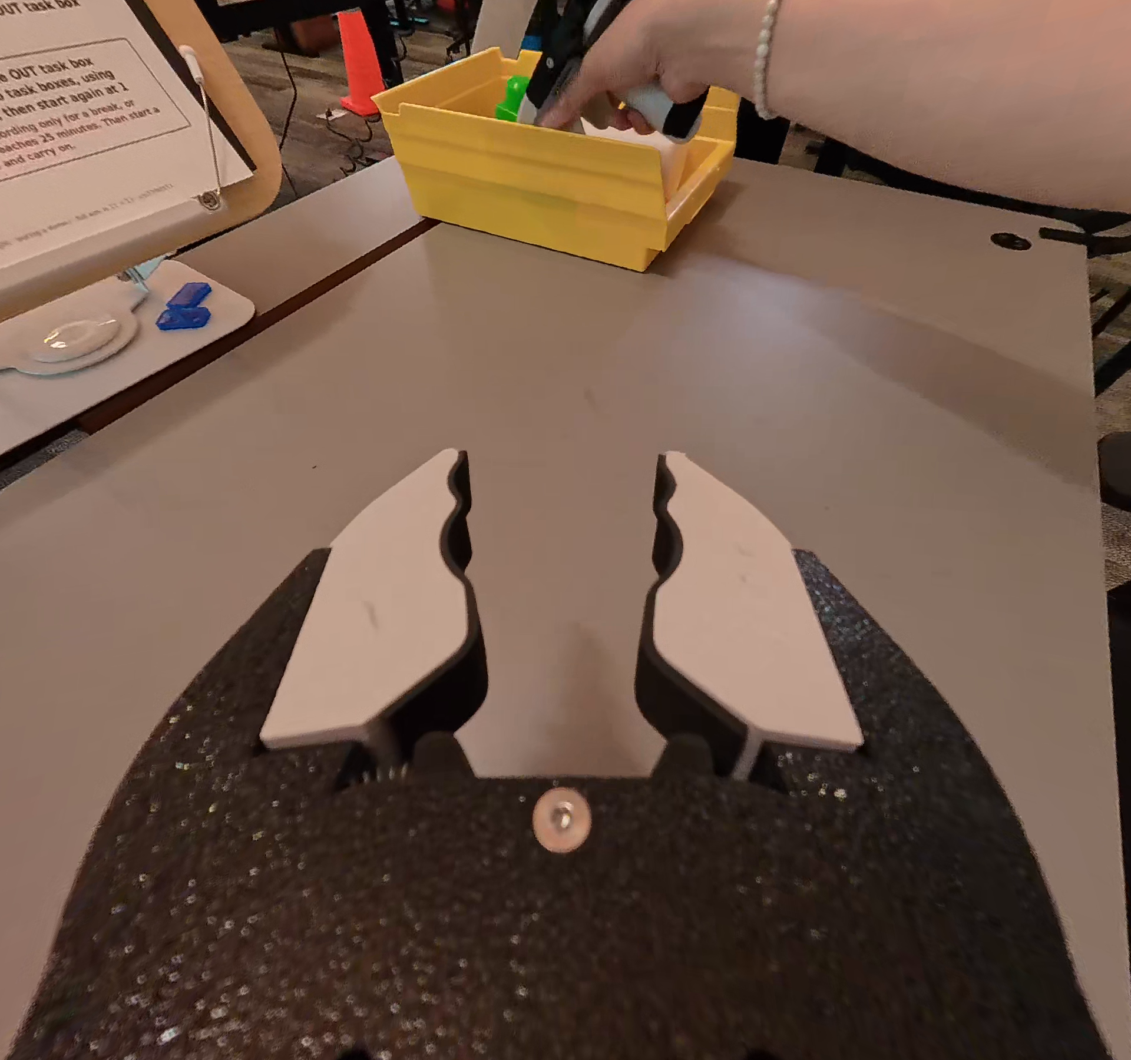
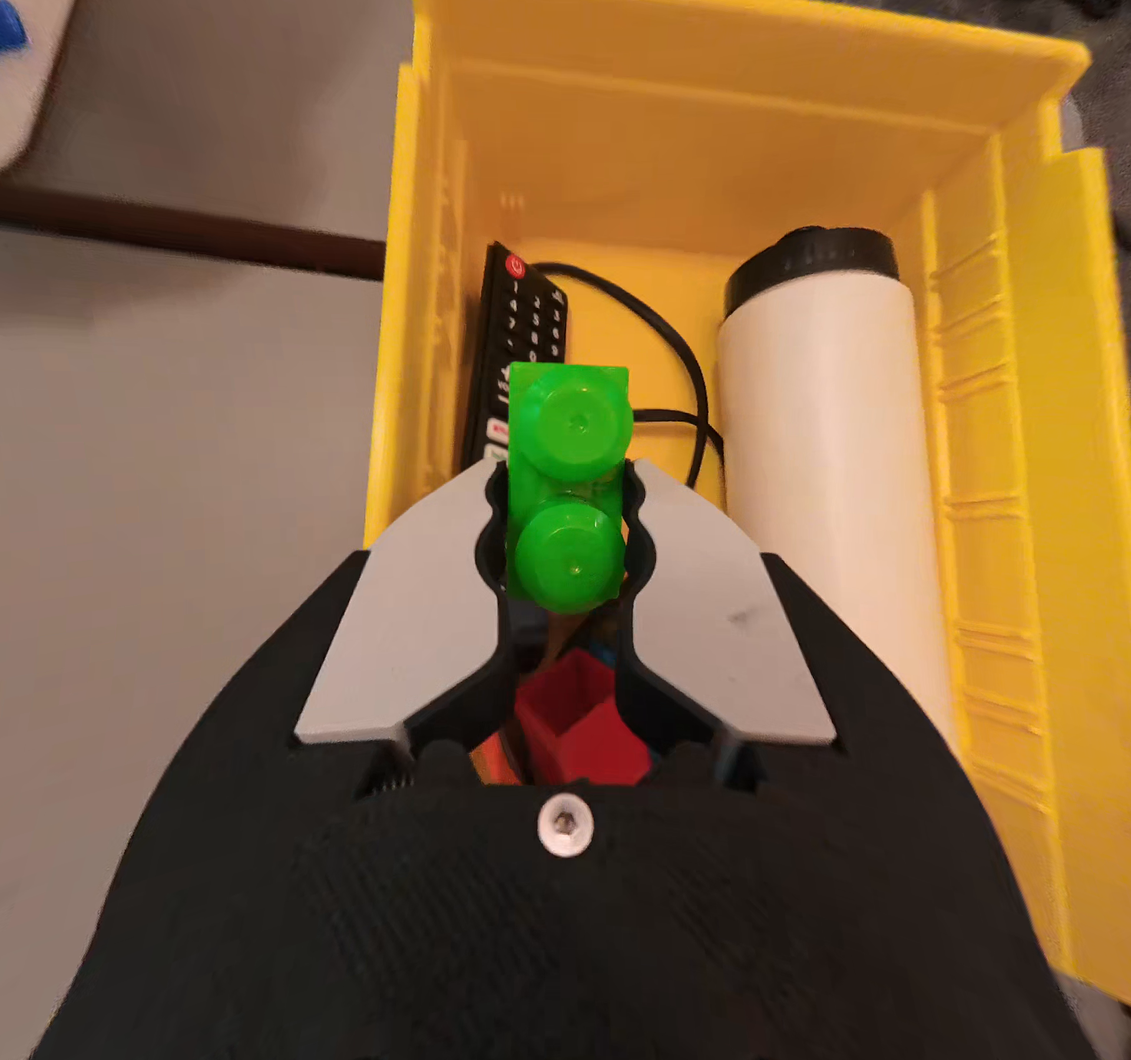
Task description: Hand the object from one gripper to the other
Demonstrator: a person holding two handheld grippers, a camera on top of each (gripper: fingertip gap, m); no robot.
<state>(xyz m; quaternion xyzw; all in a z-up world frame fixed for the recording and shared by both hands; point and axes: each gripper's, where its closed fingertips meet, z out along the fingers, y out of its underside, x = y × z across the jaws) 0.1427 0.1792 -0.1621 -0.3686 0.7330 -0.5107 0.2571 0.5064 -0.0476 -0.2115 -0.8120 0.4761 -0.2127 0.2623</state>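
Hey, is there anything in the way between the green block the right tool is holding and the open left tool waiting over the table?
Nothing visible. The green two-stud plastic block is gripped by the right tool over the yellow plastic bin; only bare grey tabletop lies between the bin and the open left tool.

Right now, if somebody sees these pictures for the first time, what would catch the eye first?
Most likely the bright green block with two round studs, held between the fingers of the right gripper above the yellow bin. Inside the bin lie a white bottle with a black cap and a black remote control. The left gripper hangs open and empty over the bare grey table.
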